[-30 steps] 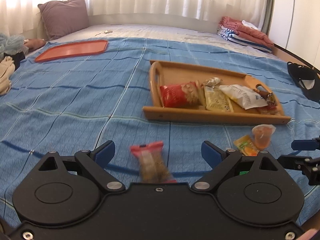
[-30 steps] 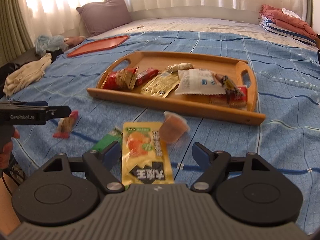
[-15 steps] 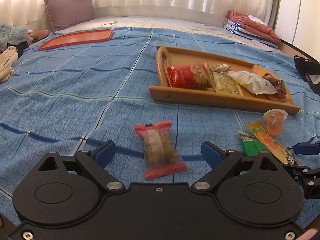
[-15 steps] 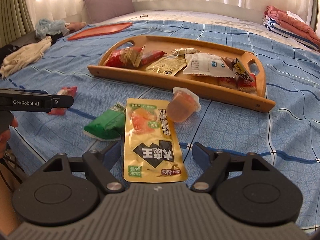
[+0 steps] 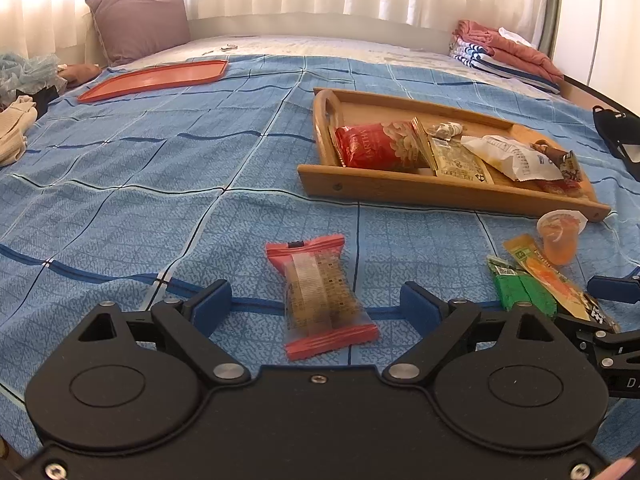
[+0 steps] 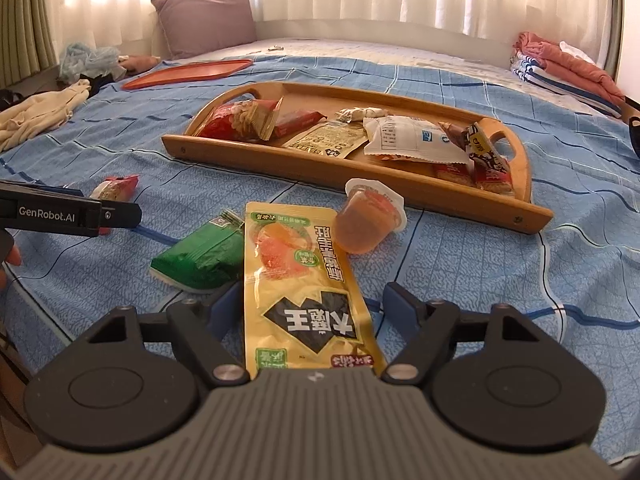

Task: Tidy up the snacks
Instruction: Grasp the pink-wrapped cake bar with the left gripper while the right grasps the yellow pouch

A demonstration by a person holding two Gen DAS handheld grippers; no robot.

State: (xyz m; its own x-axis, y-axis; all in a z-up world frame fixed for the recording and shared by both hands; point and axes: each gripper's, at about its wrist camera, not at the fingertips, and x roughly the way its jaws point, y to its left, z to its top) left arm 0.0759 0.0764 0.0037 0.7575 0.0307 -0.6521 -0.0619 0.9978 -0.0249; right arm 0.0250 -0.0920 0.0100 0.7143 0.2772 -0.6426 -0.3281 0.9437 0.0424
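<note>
Near the bedspread's front edge, the pink-wrapped biscuit is straddled by the spread-wide left gripper; the yellow pouch is flanked by the equally parted right gripper.

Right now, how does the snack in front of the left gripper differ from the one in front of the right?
The pink-ended cracker pack is short, puffy and see-through in the middle; the yellow pouch is long, flat and opaque with printed fruit. The cracker pack lies alone on the blue bedspread, while the yellow pouch touches a green packet and sits beside a jelly cup. Both lie outside the wooden tray, each between open jaws.
</note>
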